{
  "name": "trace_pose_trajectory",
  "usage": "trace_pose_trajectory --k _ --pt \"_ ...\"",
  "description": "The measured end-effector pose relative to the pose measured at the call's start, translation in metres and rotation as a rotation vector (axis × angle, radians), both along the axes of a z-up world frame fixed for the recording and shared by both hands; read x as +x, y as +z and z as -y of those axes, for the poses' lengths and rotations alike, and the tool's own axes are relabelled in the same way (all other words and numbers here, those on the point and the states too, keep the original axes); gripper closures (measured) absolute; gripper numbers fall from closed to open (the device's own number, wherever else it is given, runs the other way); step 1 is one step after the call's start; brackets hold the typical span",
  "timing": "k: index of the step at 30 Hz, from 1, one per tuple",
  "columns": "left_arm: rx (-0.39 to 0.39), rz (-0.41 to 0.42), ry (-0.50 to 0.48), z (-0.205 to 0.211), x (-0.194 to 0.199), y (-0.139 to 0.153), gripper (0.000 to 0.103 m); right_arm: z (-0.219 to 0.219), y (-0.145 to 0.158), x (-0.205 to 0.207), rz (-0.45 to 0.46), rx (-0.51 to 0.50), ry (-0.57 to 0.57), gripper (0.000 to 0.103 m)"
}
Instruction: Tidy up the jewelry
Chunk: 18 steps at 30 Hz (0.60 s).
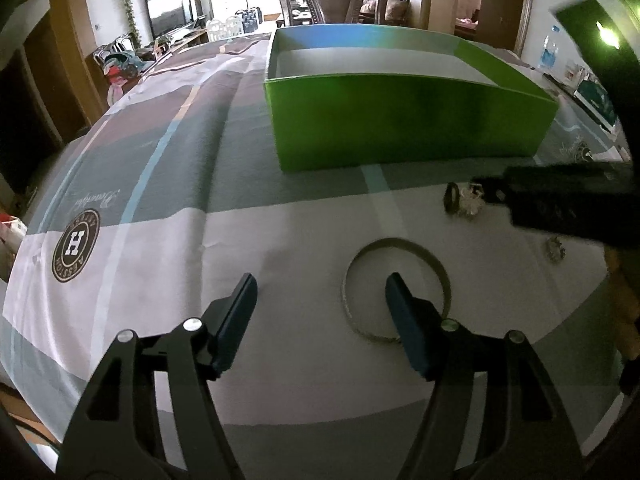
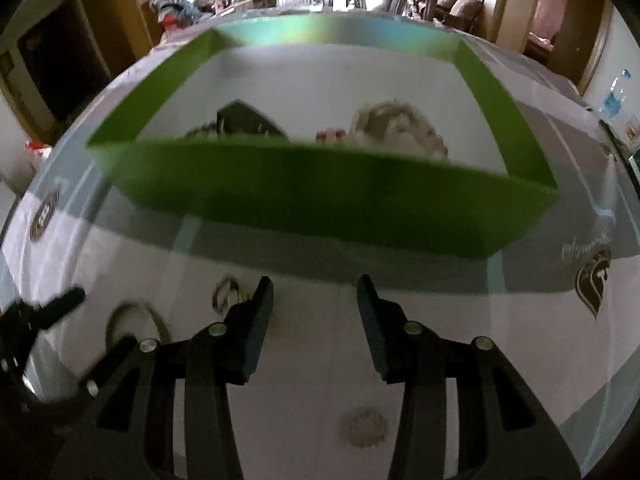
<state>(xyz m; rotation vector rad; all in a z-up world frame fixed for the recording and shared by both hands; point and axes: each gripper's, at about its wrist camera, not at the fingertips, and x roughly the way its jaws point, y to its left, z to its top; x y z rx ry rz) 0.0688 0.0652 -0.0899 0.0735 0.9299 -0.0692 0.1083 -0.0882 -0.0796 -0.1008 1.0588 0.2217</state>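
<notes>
Between the jaws of the left gripper [image 1: 320, 320] lay only bare cloth; they stood well apart and held nothing, and a metal bangle [image 1: 396, 288] lay flat on the worktop [image 1: 160, 280] with the right-hand pad planted inside its ring. The near left arc of the bangle sat just inside that pad, so the hoop was not yet straddled. Beyond the jaws stood the green box [image 1: 400, 120], open at the top. Off to the right of the jaws lay a dark ring [image 1: 452, 198], a clear sparkly piece [image 1: 472, 202] touching it, and a small toothed charm [image 1: 555, 249].

The right gripper [image 2: 316, 320] was about half open and empty, hovering over the cloth just short of the box's near wall. A blurred pale necklace [image 2: 400, 124] and some dark pieces already lay inside the box. The toothed charm lay on the cloth below its jaws, toward the wrist.

To take the bangle well, the left jaws would probably need to shift so one pad fell inside the hoop and the other outside, pinching a single stretch of its rim. Closing flat onto thin metal risked it skidding away, so a steep, low approach seemed wise.
</notes>
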Motion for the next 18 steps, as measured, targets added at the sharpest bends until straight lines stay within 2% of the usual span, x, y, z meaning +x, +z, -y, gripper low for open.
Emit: trace_pose_trajectory --k 4,7,9,16,17,18 --pt "-0.007 -0.002 0.029 -0.008 -0.002 0.0 0.036 0.015 0.003 -0.028 0.021 -0.021 0.025 0.056" --pt "-0.011 0.003 0.037 -0.009 -0.002 0.001 0.036 0.028 0.012 -0.04 0.072 0.024 0.03 0.055" --pt "-0.007 0.0 0.033 -0.004 -0.001 0.0 0.036 0.024 0.015 -0.043 0.084 0.048 0.058 0.055" --pt "-0.011 -0.004 0.016 0.002 -0.002 -0.001 0.036 -0.014 0.002 -0.028 0.062 0.017 0.134 0.056" --pt "-0.013 -0.005 0.016 0.001 -0.002 -0.001 0.036 -0.017 0.002 -0.026 0.065 0.017 0.136 0.056" --pt "-0.015 -0.007 0.017 0.001 -0.002 -0.001 0.036 -0.019 0.001 -0.023 0.069 0.018 0.135 0.062"
